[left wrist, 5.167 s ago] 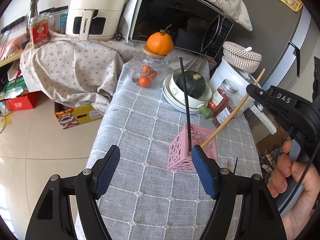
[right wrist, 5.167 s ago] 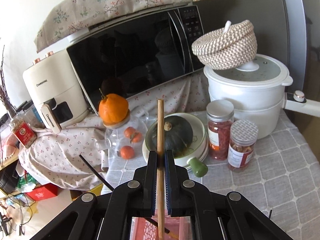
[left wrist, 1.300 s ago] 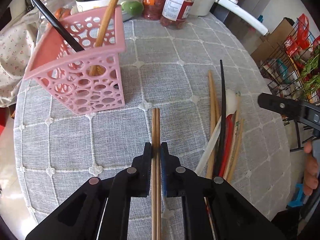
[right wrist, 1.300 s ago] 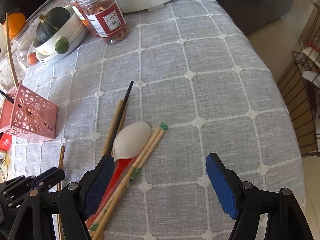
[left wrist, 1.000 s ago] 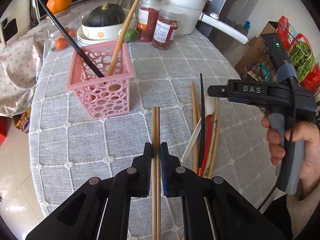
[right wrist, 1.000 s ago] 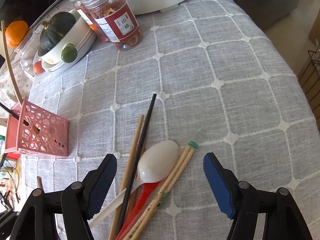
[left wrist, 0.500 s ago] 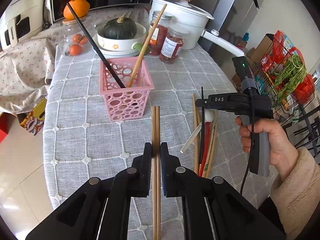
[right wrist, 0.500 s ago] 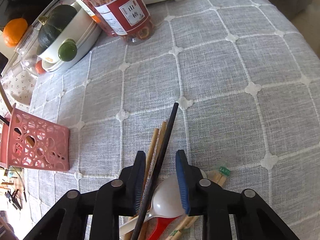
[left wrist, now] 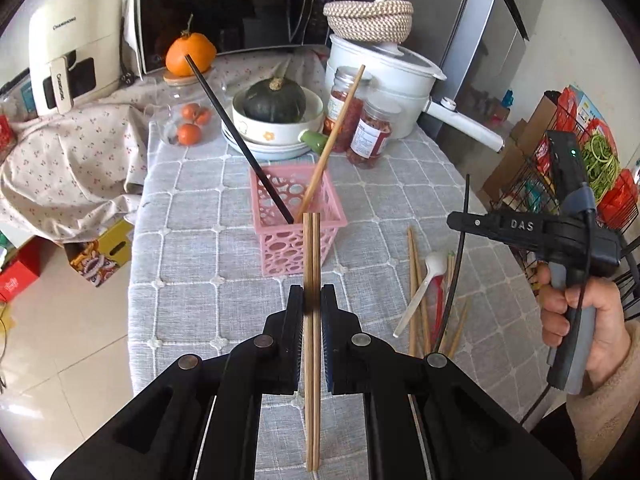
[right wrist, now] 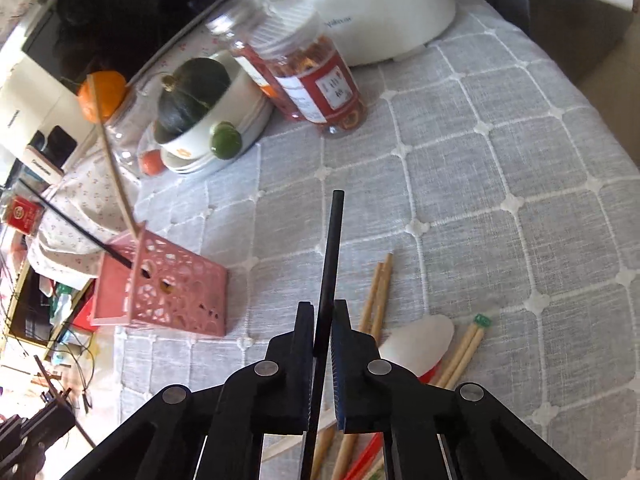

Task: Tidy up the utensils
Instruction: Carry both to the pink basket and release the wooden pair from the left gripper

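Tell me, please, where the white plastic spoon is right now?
The white plastic spoon lies on the grey tablecloth, right of the pink basket, among the loose wooden chopsticks; the right wrist view shows its bowl beside the right gripper.

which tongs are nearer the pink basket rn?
Left. Left tongs sit just before the pink basket, gripping wooden chopsticks; right tongs hold a black chopstick off to its side.

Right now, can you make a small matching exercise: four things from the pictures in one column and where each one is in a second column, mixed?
1. wooden chopstick
2. black chopstick
3. white spoon
4. green pumpkin

a. in a white bowl
b. held by the left gripper
c. lying on the tablecloth
d. held by the right gripper

Pairs: 1-b, 2-d, 3-c, 4-a
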A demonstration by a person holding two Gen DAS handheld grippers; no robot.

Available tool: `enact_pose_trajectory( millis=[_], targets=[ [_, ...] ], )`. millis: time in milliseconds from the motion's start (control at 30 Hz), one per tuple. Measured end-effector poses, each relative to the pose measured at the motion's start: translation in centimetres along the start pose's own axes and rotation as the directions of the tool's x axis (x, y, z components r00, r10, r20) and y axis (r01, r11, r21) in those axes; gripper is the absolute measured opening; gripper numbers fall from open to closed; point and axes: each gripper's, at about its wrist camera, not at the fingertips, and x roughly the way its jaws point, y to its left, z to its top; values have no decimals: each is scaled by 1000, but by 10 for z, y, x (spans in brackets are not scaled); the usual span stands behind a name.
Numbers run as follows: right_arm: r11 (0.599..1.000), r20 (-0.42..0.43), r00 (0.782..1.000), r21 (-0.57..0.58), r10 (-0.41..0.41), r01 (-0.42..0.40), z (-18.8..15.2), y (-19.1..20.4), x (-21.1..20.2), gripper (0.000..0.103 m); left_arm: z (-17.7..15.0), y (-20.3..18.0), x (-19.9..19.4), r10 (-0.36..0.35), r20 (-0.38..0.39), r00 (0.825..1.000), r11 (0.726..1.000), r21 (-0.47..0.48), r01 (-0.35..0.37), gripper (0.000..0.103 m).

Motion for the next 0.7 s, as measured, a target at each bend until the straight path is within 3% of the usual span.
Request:
enact_pose_trajectory(
  millis=[200,333,433,567,700],
  targets=[
    [987,124,992,-158,29,-9,-11,42,-49,5,14,-2,-42,29,153,988,1000,5,-30,8],
    [980,196,978,-198,70,-30,-12,59,-74,5,21,-2,-69,69,285,956,997,0,-72,8],
    [975,232,965,-209,118,-69,-12,66,-89,5,24,0,-88,74,402,913,997,-24,-70,8],
    [965,265,948,-237,174,-111,-12,75,-100,5,25,7,-106,87,569,818,995,-81,-49,8],
    [964,267,945,-236,188,-125,-12,79,-102,5,28,15,-112,105,671,734,990,-142,-12,8]
  ],
)
